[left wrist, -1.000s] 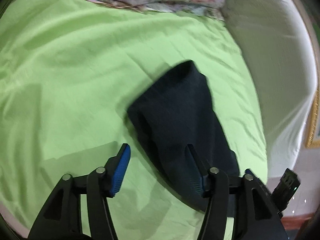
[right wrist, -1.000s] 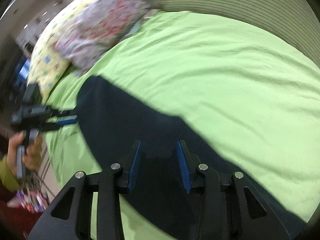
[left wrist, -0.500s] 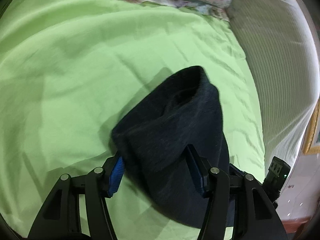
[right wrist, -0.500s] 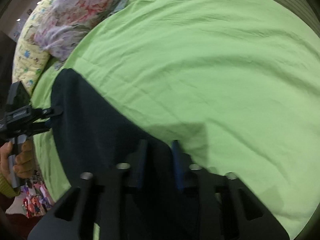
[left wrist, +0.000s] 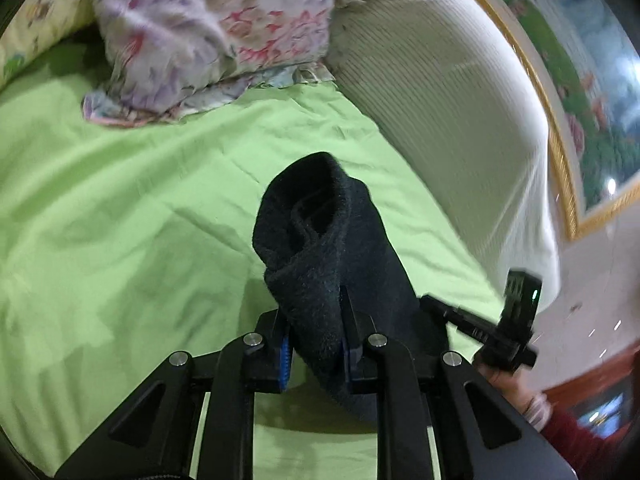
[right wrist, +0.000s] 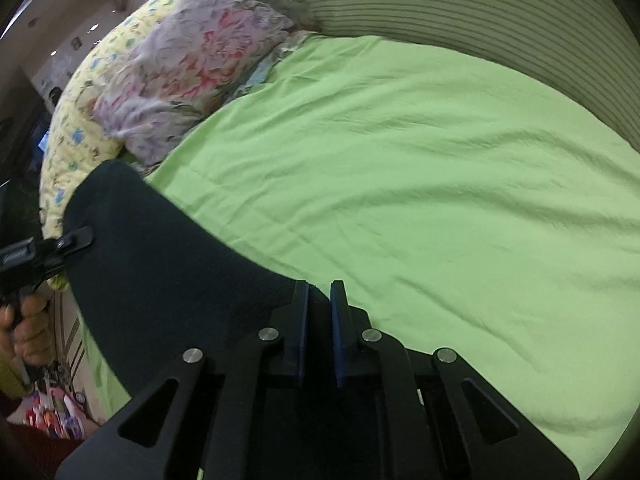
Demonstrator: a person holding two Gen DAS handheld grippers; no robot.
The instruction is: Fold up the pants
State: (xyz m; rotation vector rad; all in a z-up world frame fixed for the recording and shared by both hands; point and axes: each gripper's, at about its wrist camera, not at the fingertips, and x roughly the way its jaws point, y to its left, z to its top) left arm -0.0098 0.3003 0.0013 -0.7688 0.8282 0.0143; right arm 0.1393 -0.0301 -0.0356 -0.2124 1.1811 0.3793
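Above the green bed sheet (right wrist: 420, 168), the dark pants (left wrist: 336, 248) hang lifted between both claws. Left claw (left wrist: 314, 344) pinches a bunched fold of the fabric, its fingers narrow around it. Right claw (right wrist: 318, 320) grips another edge, nearly closed on the cloth. Floral pillows (left wrist: 208, 28) lie at the bed's far end, beside a striped headboard (right wrist: 460, 4).

Bright, even indoor light; soft shadows at lower centre on the green sheet (left wrist: 120, 208). Motion blur upper right; strong fisheye bending, dark vignetted corners.
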